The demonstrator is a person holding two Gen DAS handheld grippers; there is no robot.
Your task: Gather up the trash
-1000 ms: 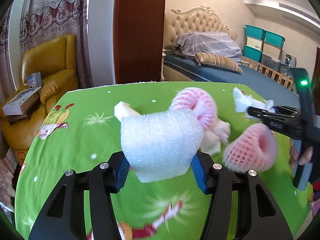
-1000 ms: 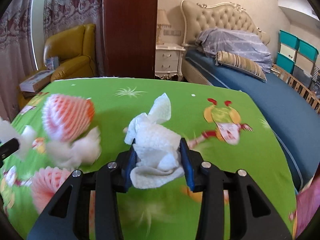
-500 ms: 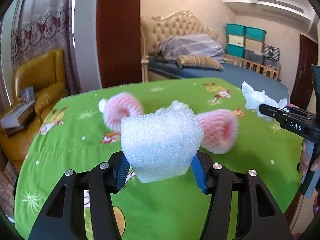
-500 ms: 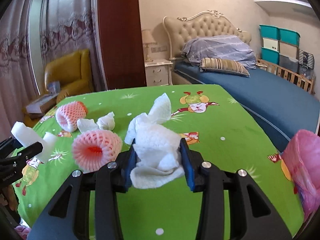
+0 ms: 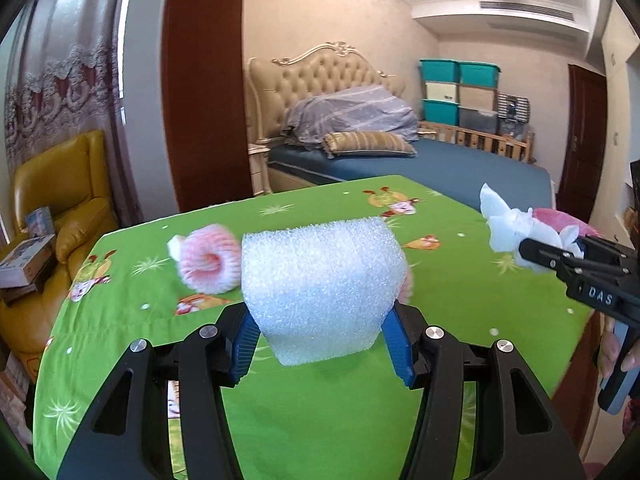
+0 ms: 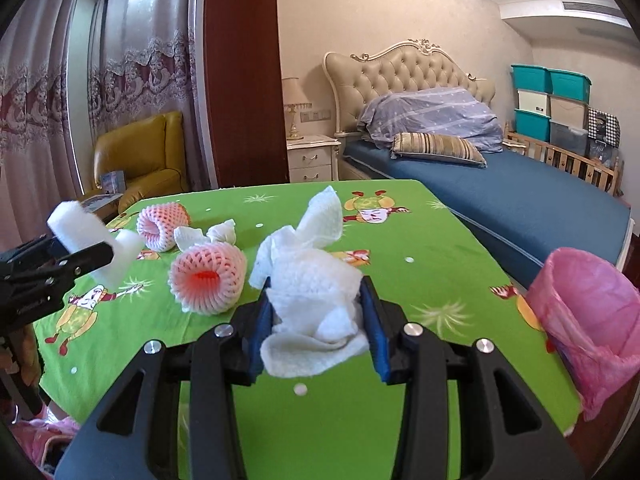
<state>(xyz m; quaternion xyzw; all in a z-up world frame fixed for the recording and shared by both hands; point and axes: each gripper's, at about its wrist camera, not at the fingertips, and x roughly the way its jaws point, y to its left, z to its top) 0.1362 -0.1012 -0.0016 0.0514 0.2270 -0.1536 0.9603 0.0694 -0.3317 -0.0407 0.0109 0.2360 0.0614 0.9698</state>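
My left gripper (image 5: 320,344) is shut on a white foam block (image 5: 320,288), held above the green tablecloth (image 5: 460,296). My right gripper (image 6: 316,332) is shut on a crumpled white tissue (image 6: 312,296). In the right wrist view, two pink foam fruit nets (image 6: 208,280) (image 6: 162,226) and small white scraps (image 6: 208,234) lie on the cloth to the left. A bin lined with a pink bag (image 6: 588,320) stands at the table's right edge. The left gripper with its foam (image 6: 86,244) shows at the far left there, and the right gripper with its tissue (image 5: 516,232) shows at the right of the left wrist view.
A bed (image 6: 500,184) with a blue sheet stands behind the table on the right. A yellow armchair (image 6: 140,160) and a white nightstand (image 6: 314,158) are behind it on the left. A person's hand (image 5: 616,352) grips the right gripper's handle.
Both grippers have swung across the table with their loads still held. The pink bin has come fully into the right wrist view, and the fruit nets have slid to the left.
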